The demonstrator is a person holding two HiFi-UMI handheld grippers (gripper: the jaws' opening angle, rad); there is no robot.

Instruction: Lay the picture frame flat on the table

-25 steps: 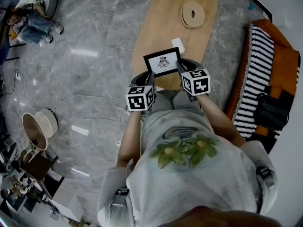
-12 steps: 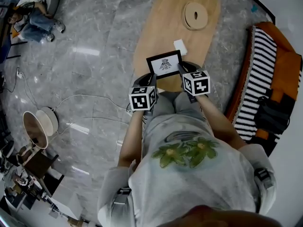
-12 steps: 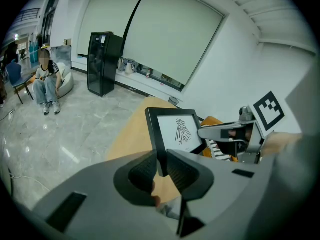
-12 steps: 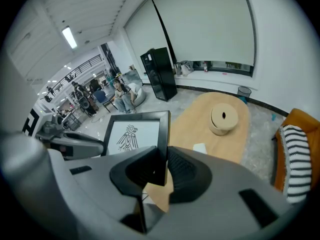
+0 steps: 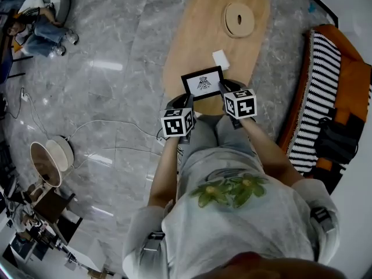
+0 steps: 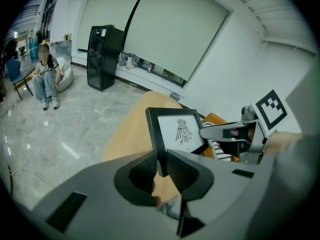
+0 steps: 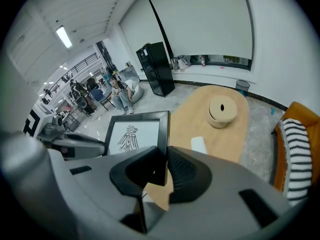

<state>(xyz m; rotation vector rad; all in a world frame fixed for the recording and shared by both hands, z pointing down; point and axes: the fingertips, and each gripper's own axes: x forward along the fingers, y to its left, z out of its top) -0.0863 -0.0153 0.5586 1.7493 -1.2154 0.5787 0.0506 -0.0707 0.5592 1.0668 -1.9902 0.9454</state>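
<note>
A black picture frame (image 5: pixel 203 83) with a white bird print hangs over the near end of the oval wooden table (image 5: pixel 197 34), its face turned up toward me. My left gripper (image 5: pixel 188 102) is shut on the frame's left edge, my right gripper (image 5: pixel 223 87) on its right edge. In the left gripper view the frame (image 6: pixel 177 131) stands between the jaws of that gripper (image 6: pixel 161 159). In the right gripper view the frame's (image 7: pixel 135 134) edge is pinched in the right gripper (image 7: pixel 162 166). I cannot tell whether the frame touches the table.
A round wooden disc with a hole (image 5: pixel 238 18) sits at the table's far end, a small white block (image 5: pixel 221 58) just beyond the frame. An orange sofa with a striped throw (image 5: pixel 322 97) stands to the right. Cables and a lamp (image 5: pixel 49 156) lie on the floor at left.
The frame looks slightly smaller and lower over the table's near end. Both grippers have moved with it and kept their hold.
</note>
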